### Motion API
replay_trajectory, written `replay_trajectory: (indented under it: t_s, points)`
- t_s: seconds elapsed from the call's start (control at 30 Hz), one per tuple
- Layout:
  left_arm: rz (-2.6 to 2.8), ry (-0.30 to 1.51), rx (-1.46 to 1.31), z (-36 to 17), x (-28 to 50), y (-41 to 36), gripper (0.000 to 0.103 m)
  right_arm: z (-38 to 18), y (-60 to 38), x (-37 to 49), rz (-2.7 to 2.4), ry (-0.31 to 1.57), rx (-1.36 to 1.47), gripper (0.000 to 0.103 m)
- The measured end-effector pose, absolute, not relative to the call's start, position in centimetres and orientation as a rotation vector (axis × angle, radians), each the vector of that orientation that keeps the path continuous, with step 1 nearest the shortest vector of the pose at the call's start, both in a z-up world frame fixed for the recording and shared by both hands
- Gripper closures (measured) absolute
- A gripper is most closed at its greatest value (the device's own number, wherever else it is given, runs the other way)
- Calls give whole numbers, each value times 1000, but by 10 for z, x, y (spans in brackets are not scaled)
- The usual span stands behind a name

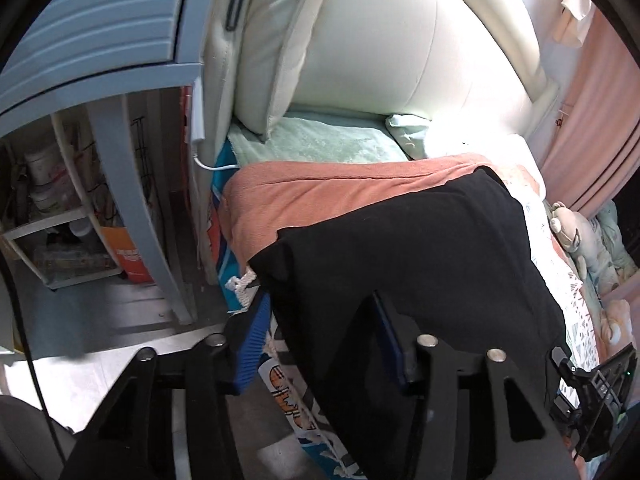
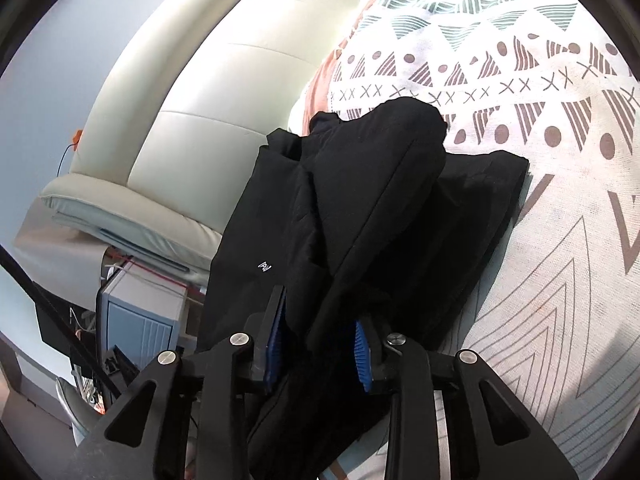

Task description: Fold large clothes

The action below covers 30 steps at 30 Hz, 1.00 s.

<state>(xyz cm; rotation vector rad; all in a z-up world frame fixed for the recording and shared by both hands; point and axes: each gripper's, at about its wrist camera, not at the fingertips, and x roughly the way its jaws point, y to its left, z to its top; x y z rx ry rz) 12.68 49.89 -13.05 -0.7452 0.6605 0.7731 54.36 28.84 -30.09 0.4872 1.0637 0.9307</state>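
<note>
A large black garment (image 1: 404, 248) lies folded on the bed, its near edge hanging toward me. In the left wrist view my left gripper (image 1: 320, 344) stands wide apart around the garment's lower left corner; the cloth drapes between the blue pads (image 1: 252, 344) without being pinched. In the right wrist view the same black garment (image 2: 360, 208) is bunched in thick folds with a small white logo. My right gripper (image 2: 320, 344) is closed on a thick bundle of it, blue pads (image 2: 362, 356) pressing the cloth from both sides.
The bed carries an orange-pink blanket (image 1: 320, 196), a mint pillow (image 1: 320, 144) and a white patterned sheet (image 2: 540, 120). A cream padded headboard (image 1: 400, 40) stands behind. A blue-grey shelf unit (image 1: 120, 160) is left of the bed; plush toys (image 1: 576, 236) lie at the right.
</note>
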Motion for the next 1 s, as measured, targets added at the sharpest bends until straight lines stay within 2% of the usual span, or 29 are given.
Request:
replay_trajectory:
  t_s: [0.13,0.43,0.47,0.53,0.57,0.6,0.73,1.0]
  points:
    - [784,659,-745,-132,132,507,56,-304,290,549,941,1036,483,82]
    - [768,686,-725,-131,141,510,56,-313,285,545,907,1060,472,80]
    - [773,706,-737,-132,140,507,54,-313,285,544,896,1066,461,77]
    - [765,755,-771,-138,139,503,42,-312,282,540,853,1066,426,61]
    - [757,772,-783,-140,139,500,34,-312,280,539,821,1066,403,45]
    - [751,781,-791,-142,138,496,31,-313,277,538,791,1069,390,40]
    - [719,799,-779,-140,135,475,28,-312,261,528,757,1103,413,39]
    - [644,810,-742,-124,139,419,28,-259,226,497,702,1041,287,39]
